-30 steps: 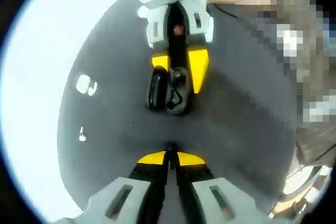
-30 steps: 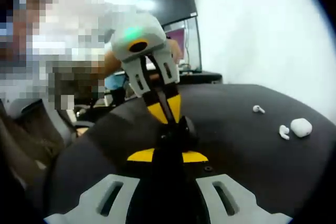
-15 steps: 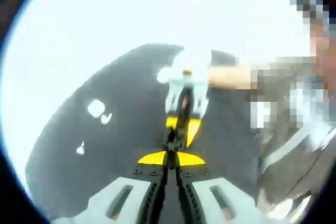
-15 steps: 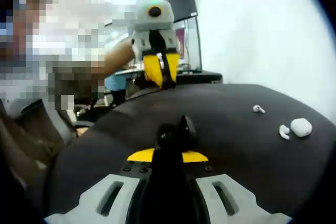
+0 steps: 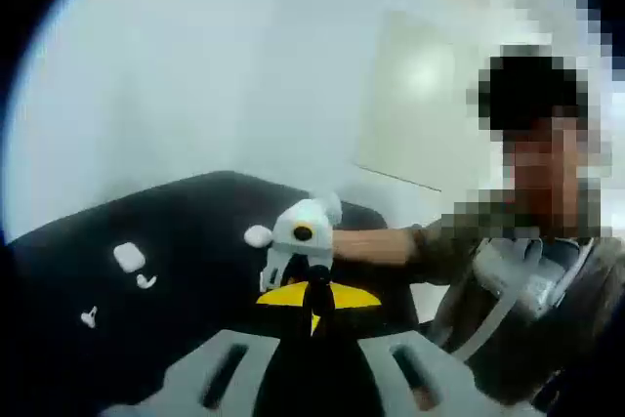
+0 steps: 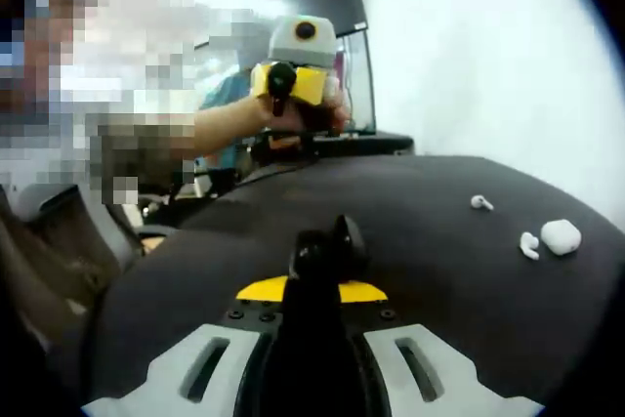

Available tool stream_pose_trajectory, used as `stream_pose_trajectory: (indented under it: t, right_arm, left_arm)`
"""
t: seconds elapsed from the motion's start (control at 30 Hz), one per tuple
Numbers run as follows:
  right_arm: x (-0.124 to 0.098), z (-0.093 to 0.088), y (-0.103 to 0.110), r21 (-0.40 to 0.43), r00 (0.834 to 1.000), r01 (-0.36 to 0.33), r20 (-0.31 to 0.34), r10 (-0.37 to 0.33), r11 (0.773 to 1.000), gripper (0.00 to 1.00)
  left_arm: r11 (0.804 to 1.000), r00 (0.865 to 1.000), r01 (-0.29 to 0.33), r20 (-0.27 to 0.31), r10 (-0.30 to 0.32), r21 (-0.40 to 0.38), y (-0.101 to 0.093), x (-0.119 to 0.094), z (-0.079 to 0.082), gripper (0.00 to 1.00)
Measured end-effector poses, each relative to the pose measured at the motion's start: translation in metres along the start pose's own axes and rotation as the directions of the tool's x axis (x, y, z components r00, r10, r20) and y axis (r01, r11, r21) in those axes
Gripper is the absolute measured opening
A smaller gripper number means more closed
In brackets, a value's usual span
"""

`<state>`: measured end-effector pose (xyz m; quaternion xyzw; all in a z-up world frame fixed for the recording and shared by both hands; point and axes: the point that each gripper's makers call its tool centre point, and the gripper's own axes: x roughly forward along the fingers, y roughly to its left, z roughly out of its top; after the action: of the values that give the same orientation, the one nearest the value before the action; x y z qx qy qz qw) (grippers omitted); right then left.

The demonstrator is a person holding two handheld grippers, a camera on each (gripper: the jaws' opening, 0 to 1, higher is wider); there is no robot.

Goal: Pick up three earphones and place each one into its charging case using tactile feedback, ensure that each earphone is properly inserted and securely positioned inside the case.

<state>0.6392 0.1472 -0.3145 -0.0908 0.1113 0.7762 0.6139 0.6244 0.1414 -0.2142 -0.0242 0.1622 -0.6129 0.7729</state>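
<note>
My right gripper (image 6: 311, 285) rests low over the black table, shut on an open black charging case (image 6: 327, 244) whose lid stands up. Beyond it my left gripper (image 6: 289, 81) is raised high in a person's hand, its yellow jaws shut on a black earphone (image 6: 280, 75). In the left gripper view my own jaws (image 5: 313, 302) stay pressed together, and the right gripper's white body (image 5: 297, 233) lies just past them. A white case (image 6: 560, 235) with a white earphone (image 6: 528, 246) beside it sits at the right. Another white earphone (image 6: 479, 203) lies farther back.
The round black table (image 6: 469, 290) ends at a white wall. The white case (image 5: 129, 257) and two white earphones (image 5: 146, 281) (image 5: 89, 317) lie left of the grippers. A person's sleeve (image 5: 459, 236) reaches in from the right. A monitor (image 6: 322, 7) stands behind the table.
My left gripper has risen up and away from the black case, tilting toward the wall and carrying the black earphone. The right gripper and the case have stayed still.
</note>
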Motion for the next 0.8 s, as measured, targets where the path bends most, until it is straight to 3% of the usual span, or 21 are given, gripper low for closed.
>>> stream_pose_trajectory:
  t: [0.17, 0.27, 0.37, 0.8]
  right_arm:
    - [0.000, 0.000, 0.000, -0.002, 1.000, 0.001, -0.001, -0.001, 1.000, 0.18]
    - [0.000, 0.000, 0.000, -0.002, 1.000, 0.000, -0.002, 0.000, 1.000, 0.18]
    - [0.000, 0.000, 0.001, -0.003, 1.000, -0.002, -0.003, 0.002, 1.000, 0.18]
    - [0.001, -0.001, 0.001, -0.005, 1.000, -0.001, -0.006, 0.001, 1.000, 0.18]
  left_arm:
    - [0.999, 0.999, 0.034, -0.016, -0.035, -0.023, 0.009, 0.009, -0.019, 0.04]
    - [0.998, 0.999, 0.052, -0.004, -0.052, -0.019, 0.011, 0.012, -0.022, 0.04]
    - [0.999, 0.999, 0.029, -0.018, -0.029, -0.023, 0.021, 0.012, -0.027, 0.04]
    - [0.999, 0.998, 0.054, -0.039, -0.054, -0.002, 0.026, 0.015, -0.044, 0.04]
